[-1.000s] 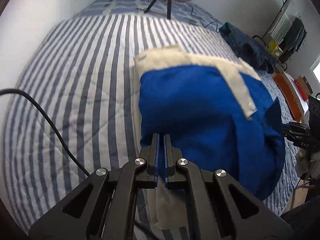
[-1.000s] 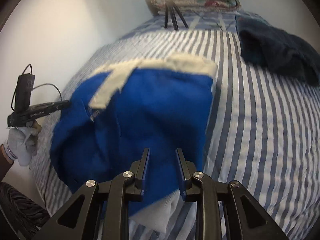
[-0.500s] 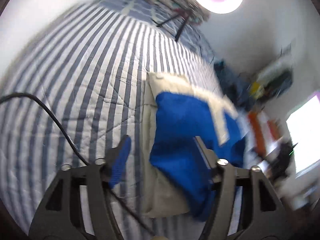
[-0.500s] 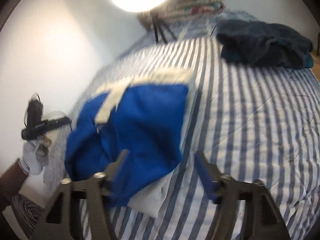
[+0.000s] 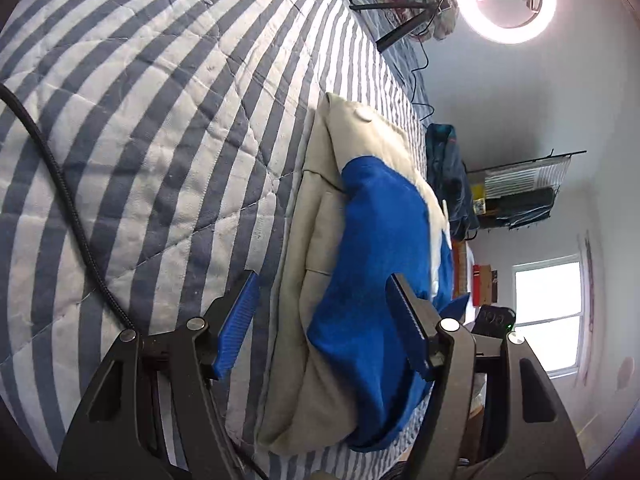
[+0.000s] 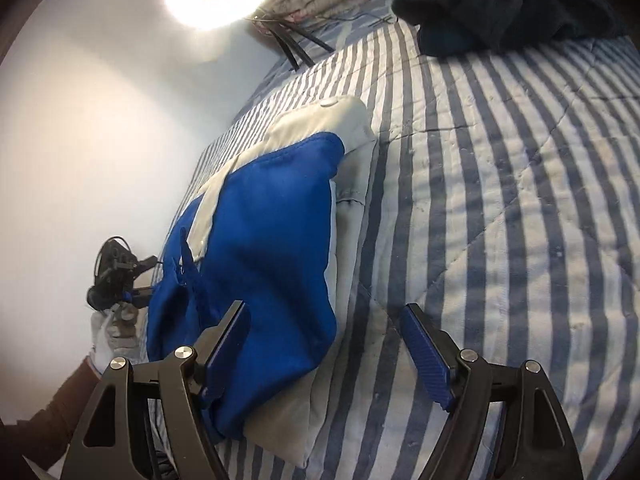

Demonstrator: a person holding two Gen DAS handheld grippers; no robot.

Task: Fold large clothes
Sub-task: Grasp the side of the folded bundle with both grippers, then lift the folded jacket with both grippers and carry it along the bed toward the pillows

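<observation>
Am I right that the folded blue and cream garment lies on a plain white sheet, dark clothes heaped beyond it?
Not quite. The folded blue and cream garment lies on a blue-and-white striped quilt, as the right wrist view shows. The dark clothes are heaped beyond it.

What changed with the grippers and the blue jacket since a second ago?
Both grippers let go. The left gripper, which was pinched shut on the blue and cream jacket, now stands open; the right gripper is opening wider, its pads off the cloth. The jacket stays folded on the striped quilt, and the dark clothes haven't moved.
</observation>
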